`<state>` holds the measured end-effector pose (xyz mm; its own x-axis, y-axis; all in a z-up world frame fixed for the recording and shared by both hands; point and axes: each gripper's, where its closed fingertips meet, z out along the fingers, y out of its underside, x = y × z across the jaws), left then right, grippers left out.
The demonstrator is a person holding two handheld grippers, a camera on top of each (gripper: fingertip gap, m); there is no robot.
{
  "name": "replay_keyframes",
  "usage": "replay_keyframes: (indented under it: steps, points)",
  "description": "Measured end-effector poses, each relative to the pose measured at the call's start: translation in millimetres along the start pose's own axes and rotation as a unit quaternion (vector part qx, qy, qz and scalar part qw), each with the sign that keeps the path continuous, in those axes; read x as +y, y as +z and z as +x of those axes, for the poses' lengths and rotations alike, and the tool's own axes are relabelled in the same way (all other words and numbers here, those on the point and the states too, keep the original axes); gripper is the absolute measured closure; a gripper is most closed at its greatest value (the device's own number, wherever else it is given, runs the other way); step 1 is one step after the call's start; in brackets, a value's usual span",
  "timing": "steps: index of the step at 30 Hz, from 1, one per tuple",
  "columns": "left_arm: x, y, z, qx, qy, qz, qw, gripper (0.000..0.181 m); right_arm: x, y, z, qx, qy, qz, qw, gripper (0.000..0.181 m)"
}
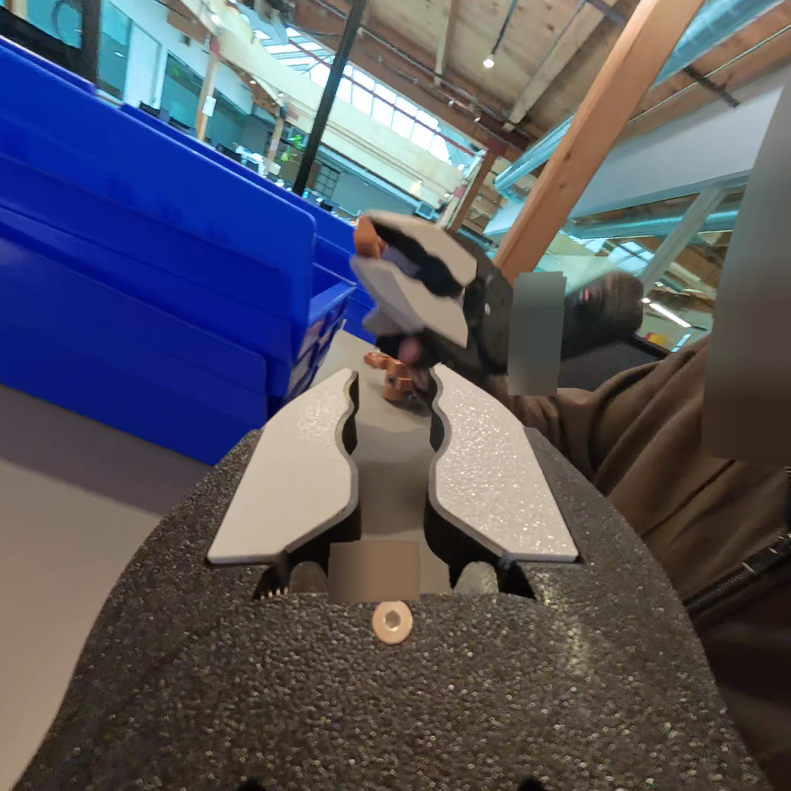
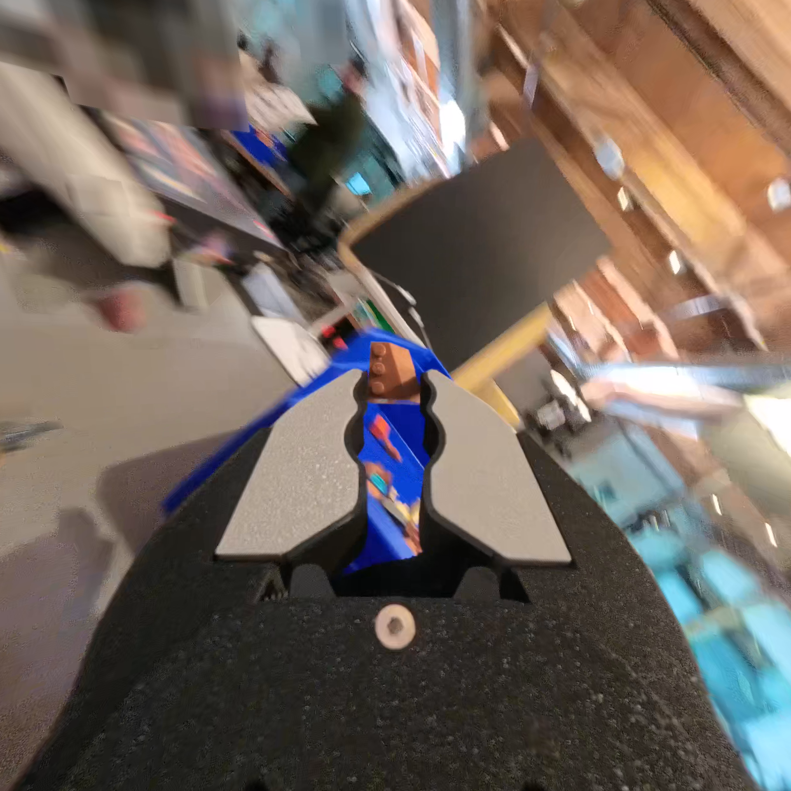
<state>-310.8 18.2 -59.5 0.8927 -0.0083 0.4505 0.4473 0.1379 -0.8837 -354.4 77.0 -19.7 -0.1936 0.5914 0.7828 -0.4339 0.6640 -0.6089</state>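
Note:
In the left wrist view my left gripper [image 1: 394,379] is open, low over the grey table [image 1: 64,513]. A small copper-brown brick assembly [image 1: 396,383] stands on the table just at its fingertips, untouched. My right gripper [image 1: 372,261] hangs above and behind it, shut on a brown brick [image 1: 367,239]. In the right wrist view the right gripper [image 2: 393,379] pinches that brown studded brick [image 2: 391,370] at its tips, above a blue bin [image 2: 394,479] with blurred coloured pieces inside.
Stacked blue bins [image 1: 150,278] stand on the table at the left, close to the left gripper. A person's brown sleeve [image 1: 642,428] fills the right. The right wrist view is motion-blurred; a dark panel with a wooden edge [image 2: 471,248] lies beyond the bin.

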Motion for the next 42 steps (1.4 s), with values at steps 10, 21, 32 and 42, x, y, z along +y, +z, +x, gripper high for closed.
replay_keyframes:
  steps: [10,21,32,42]
  points:
    - [29.2,-14.3,-17.4,-0.107,0.037,-0.18,0.977,0.139,-10.8,-18.7,-26.0,-0.148,0.119,0.047,0.981,0.15]
    - [88.1,-41.0,-40.2,-0.197,0.033,-0.372,0.907,0.133,14.8,-49.4,-153.9,-0.46,0.205,-0.087,0.86,0.144]
    - [114.4,-40.3,-33.8,-0.138,0.001,-0.411,0.901,0.119,30.7,-51.8,-182.5,-0.465,0.16,-0.129,0.861,0.13]
    - [124.6,-35.0,-33.1,-0.129,0.007,-0.423,0.897,0.117,22.6,-48.8,-179.4,-0.438,0.099,-0.063,0.892,0.151]
